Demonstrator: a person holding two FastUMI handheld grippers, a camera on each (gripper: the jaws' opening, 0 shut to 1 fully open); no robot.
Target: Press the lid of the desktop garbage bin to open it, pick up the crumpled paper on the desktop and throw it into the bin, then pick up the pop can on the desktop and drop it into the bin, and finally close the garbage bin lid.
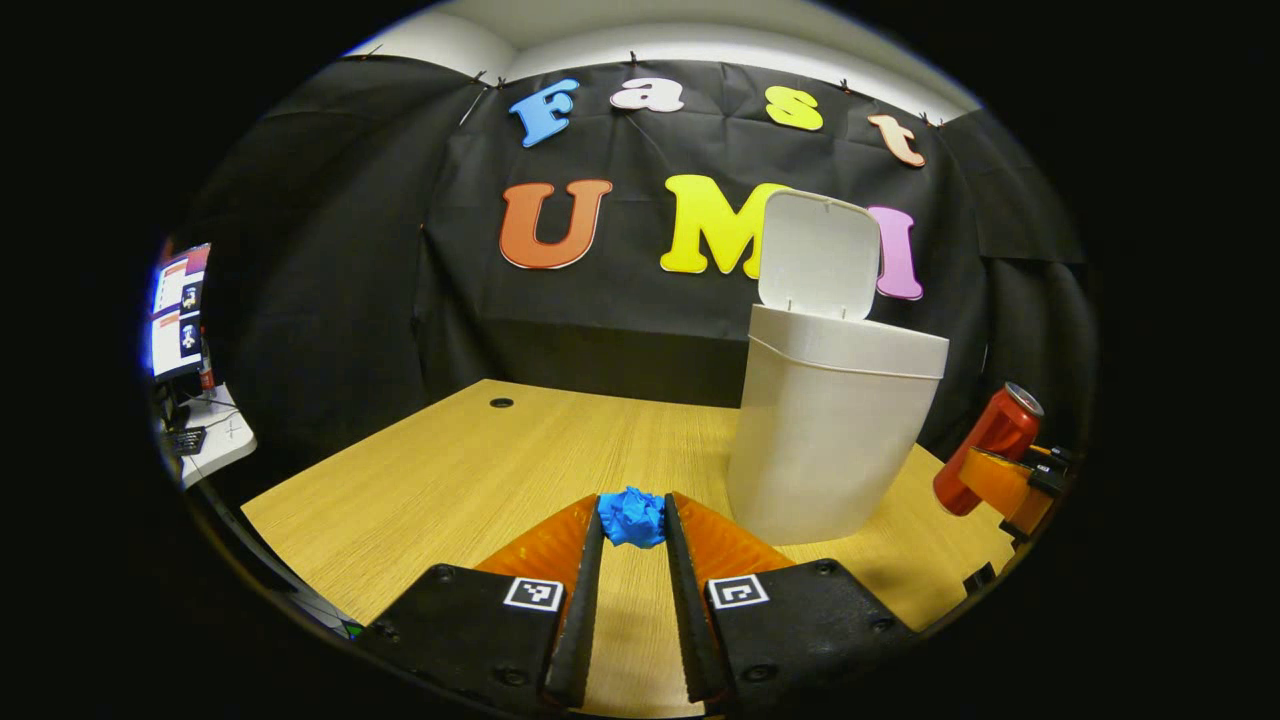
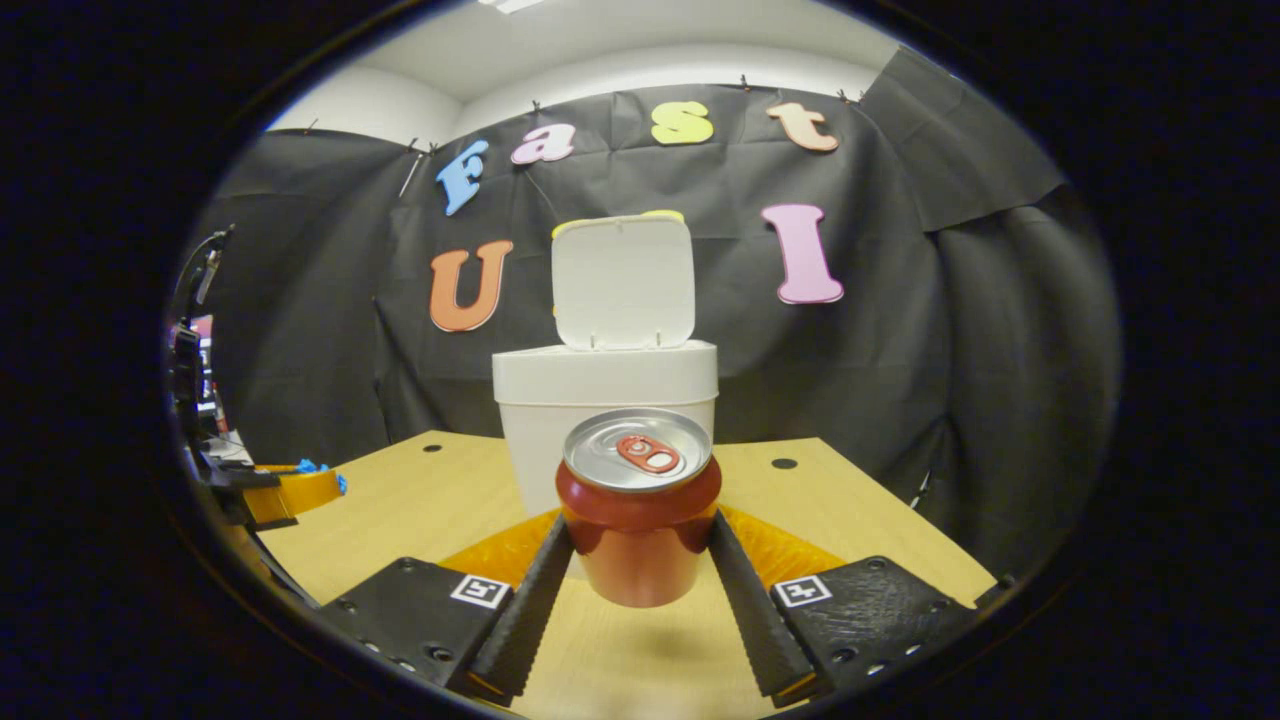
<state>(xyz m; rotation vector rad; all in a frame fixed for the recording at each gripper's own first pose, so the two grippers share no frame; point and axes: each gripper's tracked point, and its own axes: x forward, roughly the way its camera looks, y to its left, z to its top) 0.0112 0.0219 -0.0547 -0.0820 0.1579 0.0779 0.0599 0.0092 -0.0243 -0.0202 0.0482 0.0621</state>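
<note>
Right now my left hand-held gripper (image 1: 634, 520) has its two fingers pressed on the crumpled paper (image 1: 632, 516), a blue wad pinched between the fingertips out at the far end of the fingers. Whether the wad rests on the worktop (image 1: 450, 480) or hangs just above it I cannot quite tell from the left gripper view. Ahead of this gripper and off to its right stands the garbage bin (image 1: 830, 440), white, upright on the worktop, with its lid (image 1: 820, 255) swung up and standing open at the back of the rim.

My right hand-held gripper (image 2: 640, 545) is clamped on the pop can (image 2: 640, 510), one finger pressed on each side of its red body. The can is upright between the fingers, silver top and pull tab facing up toward the camera, and a shadow on the worktop (image 2: 420, 500) below it suggests it is lifted clear. Straight ahead of this gripper, just behind the can, is the garbage bin (image 2: 605, 385) with its lid (image 2: 622, 280) raised.

In the left gripper view the right hand-held gripper (image 1: 975, 480) shows far to the right, beyond the bin, holding the pop can (image 1: 990, 445) tilted. In the right gripper view the left hand-held gripper (image 2: 315, 480) sits at the far left edge with a scrap of the blue crumpled paper (image 2: 312, 467) at its tip.
</note>
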